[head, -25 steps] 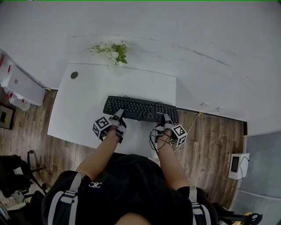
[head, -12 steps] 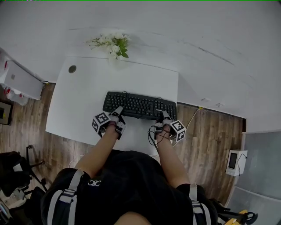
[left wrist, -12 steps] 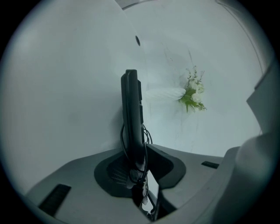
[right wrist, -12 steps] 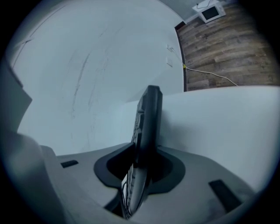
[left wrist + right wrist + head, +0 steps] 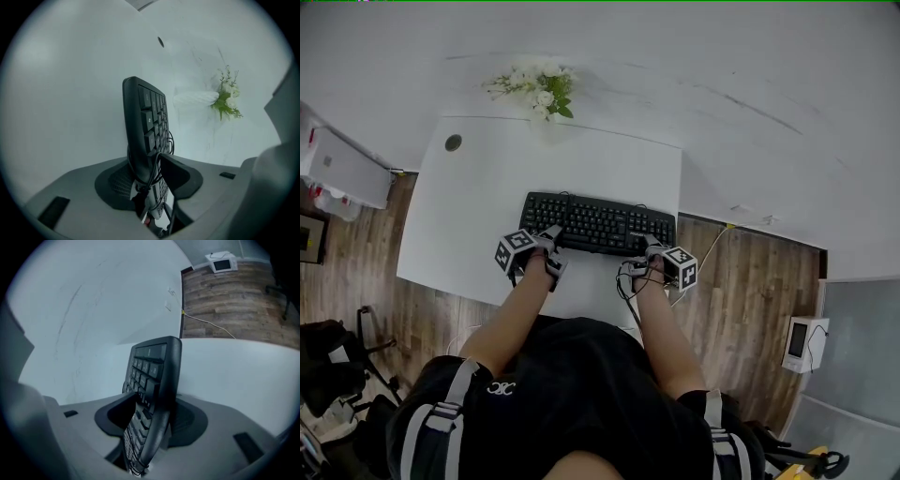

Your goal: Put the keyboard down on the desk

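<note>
The black keyboard [image 5: 598,225] lies flat on the white desk [image 5: 478,202], its long side running left to right. My left gripper [image 5: 551,236] is at its near left corner and my right gripper [image 5: 649,246] at its near right corner. In the left gripper view the keyboard's end [image 5: 145,122] and its bundled cable [image 5: 151,176] stand between the jaws of the left gripper [image 5: 149,173], which are opening, with a small gap at the key side. In the right gripper view the keyboard [image 5: 152,380] stands between the opening jaws of the right gripper [image 5: 150,420].
A vase of white flowers [image 5: 539,92] stands at the desk's far edge, by the wall. A round cable hole [image 5: 453,142] is at the far left corner. A white unit [image 5: 337,173] stands left of the desk. A small white device [image 5: 797,342] sits on the wooden floor at the right.
The keyboard has stayed flat on the desk with both grippers at its near corners. The hands have shifted only slightly.
</note>
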